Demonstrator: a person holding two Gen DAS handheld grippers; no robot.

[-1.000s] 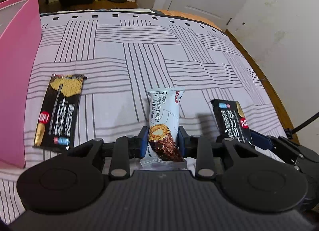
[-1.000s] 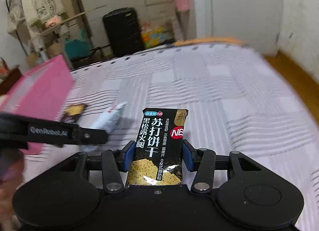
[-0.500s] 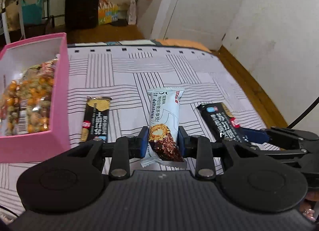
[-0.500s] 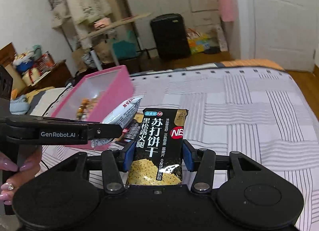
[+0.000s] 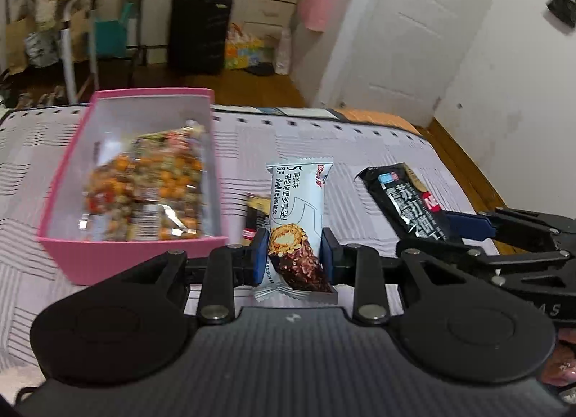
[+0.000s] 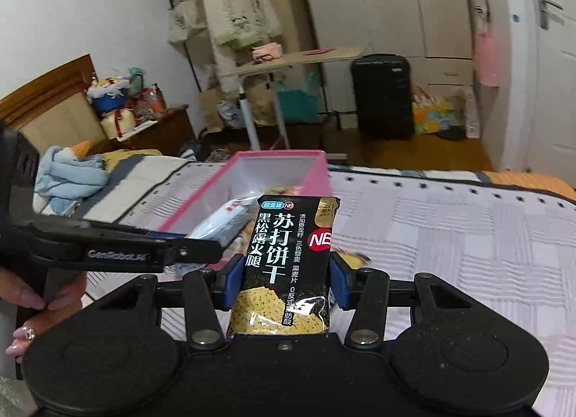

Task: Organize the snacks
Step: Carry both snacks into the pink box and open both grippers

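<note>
The left hand-held gripper is closed around a white candy bar wrapper, pinching its near end between the blue pads. The right hand-held gripper is closed around a black cracker pack, which stands upright between its pads. Both snacks are held up above the bed, which has a white cover with gray stripes. A pink box sits on the bed to the left of the candy bar, and a clear bag of mixed nuts lies inside it. A second black pack lies on the bed just right of the box, mostly hidden behind the candy bar. Far off on the floor stands a black suitcase.
</note>
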